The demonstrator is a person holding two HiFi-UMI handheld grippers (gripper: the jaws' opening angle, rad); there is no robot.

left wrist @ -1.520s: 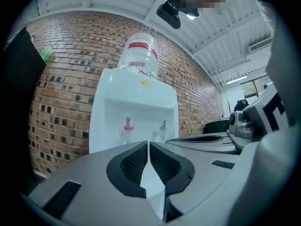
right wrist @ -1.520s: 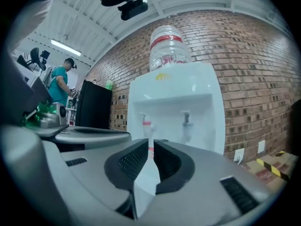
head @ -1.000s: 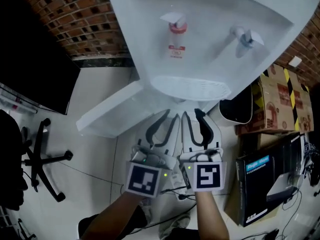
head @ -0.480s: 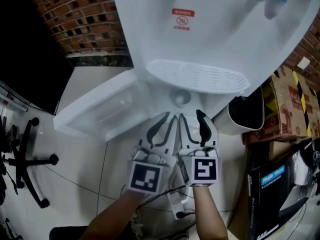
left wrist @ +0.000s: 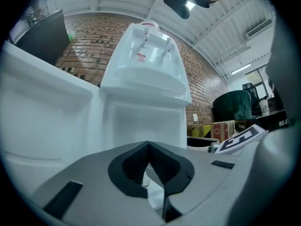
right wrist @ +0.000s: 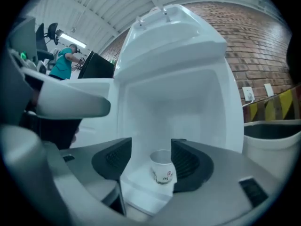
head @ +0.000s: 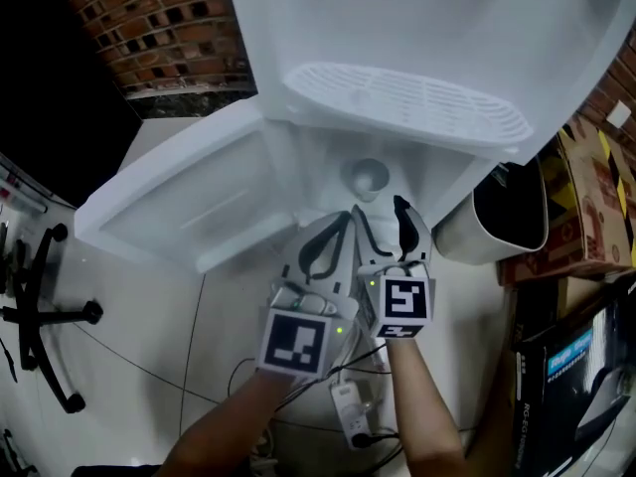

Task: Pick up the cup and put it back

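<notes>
White cup [right wrist: 162, 168] stands upright in the water dispenser's open lower cabinet [right wrist: 197, 107], straight ahead of your right gripper [right wrist: 151, 163]. Its jaws have just been opening and grip nothing. Your left gripper [left wrist: 148, 149] is closed, empty and less aligned.

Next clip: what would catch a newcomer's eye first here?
A white water dispenser fills the middle, its lower door swung open to the left. Inside stands a lone cup. The right gripper points at it; its jaws have just been opening, with the cup ahead of them, untouched. The left gripper beside it is shut.
</notes>
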